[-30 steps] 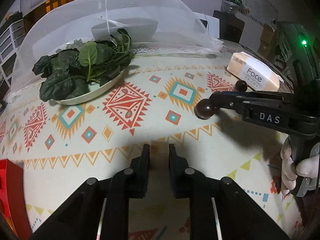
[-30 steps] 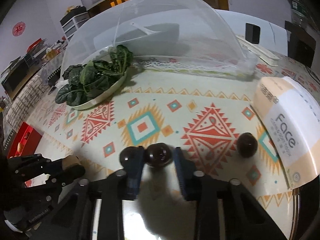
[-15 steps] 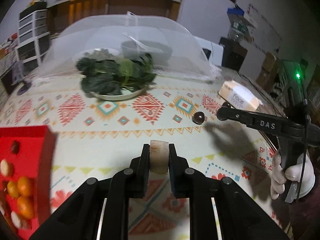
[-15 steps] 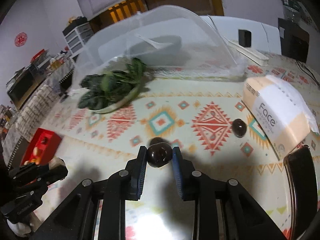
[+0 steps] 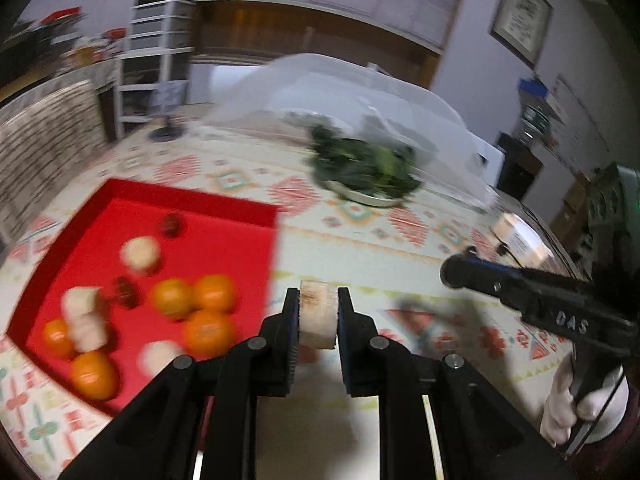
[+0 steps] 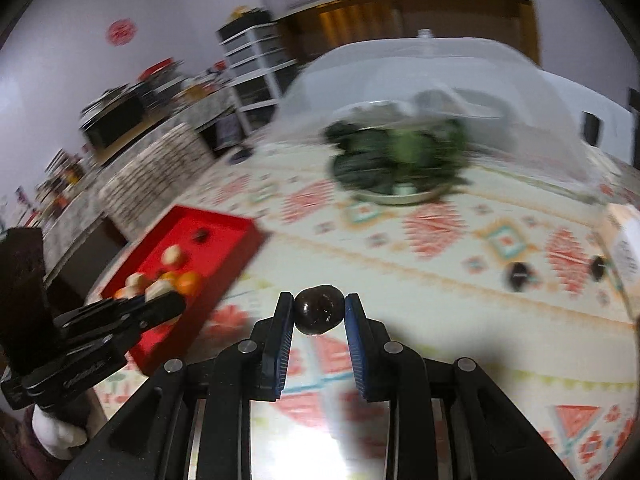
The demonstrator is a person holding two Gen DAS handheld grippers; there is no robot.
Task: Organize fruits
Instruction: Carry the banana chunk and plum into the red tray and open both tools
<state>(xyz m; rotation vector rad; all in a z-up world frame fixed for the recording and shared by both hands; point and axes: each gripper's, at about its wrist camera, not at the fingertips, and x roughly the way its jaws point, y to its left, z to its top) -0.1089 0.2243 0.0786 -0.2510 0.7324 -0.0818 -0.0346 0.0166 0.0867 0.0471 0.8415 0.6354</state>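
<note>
Red tray [image 5: 192, 204] edge beside left tool [image 5: 319, 312] | right tool [image 6: 319, 312] over cloth

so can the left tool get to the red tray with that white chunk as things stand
Probably yes. The left tool is shut on the white chunk, and the red tray lies just to its left on the table, open on top. Nothing stands between them; the fruit inside leaves bare patches.

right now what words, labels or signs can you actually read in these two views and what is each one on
"DAS": raised letters on the black body of the right gripper, seen from the left wrist view.
Raised lettering on the black left gripper in the right wrist view: too blurred to read.
Print on the pale orange and white tissue pack: blurred, unreadable.
Round red wall sign: unreadable.
Framed wall certificate: too small to read.
</note>
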